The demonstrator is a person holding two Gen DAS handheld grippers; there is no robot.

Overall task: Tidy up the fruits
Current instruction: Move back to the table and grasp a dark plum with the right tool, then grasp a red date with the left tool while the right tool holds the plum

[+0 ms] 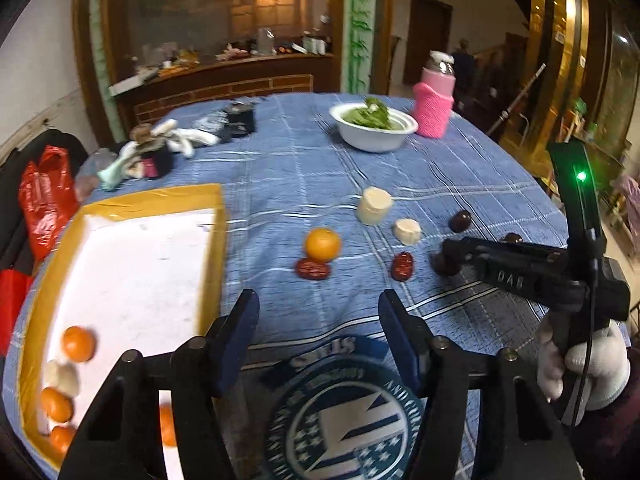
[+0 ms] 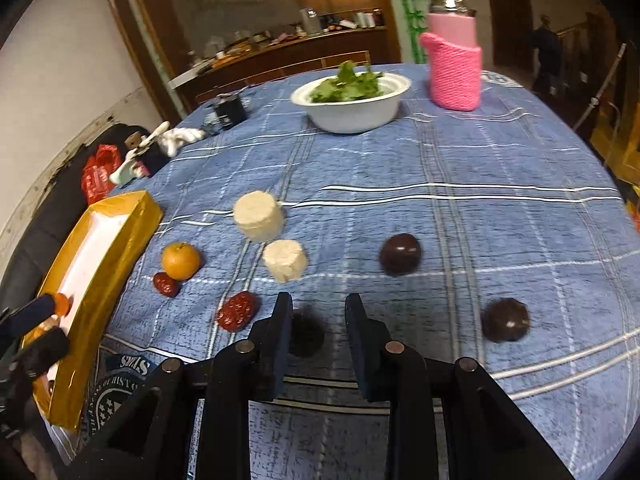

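Observation:
A yellow-rimmed white tray [image 1: 208, 240] at the left holds several oranges [image 1: 79, 343] and a white piece [image 1: 64, 376]. On the blue cloth lie an orange [image 1: 322, 244], two red dates [image 1: 313, 269] [image 1: 402, 266], two cream cylinders [image 1: 374, 205] [image 1: 407, 231] and three dark round fruits [image 2: 400, 254] [image 2: 505, 319] [image 2: 306, 332]. My left gripper [image 1: 318, 312] is open and empty beside the tray. My right gripper [image 2: 318, 312] is open, with one dark fruit between its fingertips on the cloth.
A white bowl of greens [image 2: 352, 98] and a jar in a pink knitted sleeve [image 2: 455, 64] stand at the table's far side. White gloves and small clutter [image 1: 160, 148] lie far left. A red bag [image 1: 44, 200] sits off the left edge.

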